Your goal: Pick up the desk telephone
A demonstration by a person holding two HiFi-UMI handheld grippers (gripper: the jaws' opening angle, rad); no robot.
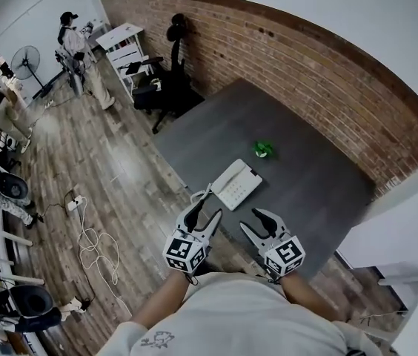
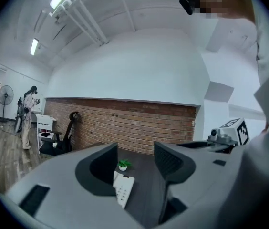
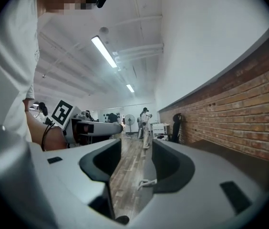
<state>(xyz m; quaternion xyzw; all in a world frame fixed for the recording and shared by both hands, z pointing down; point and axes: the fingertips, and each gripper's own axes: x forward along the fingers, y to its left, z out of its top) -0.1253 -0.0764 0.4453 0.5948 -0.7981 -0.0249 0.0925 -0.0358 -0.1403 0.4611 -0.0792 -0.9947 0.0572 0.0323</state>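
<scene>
Well, both tongs stand wide and empty. The left tongs (image 1: pixel 210 205) and right tongs (image 1: pixel 252 219) sit low in the head view, just short of the white desk telephone (image 1: pixel 237 184), which lies mid-frame near the lower-left edge of the counter (image 1: pixel 305 176). As I judge it, a lopsided bite could tip the handset off its cradle, or a careless nudge could shove the phone toward that edge. I can read nothing on the phone — only square markers on the tongs' cubes.
</scene>
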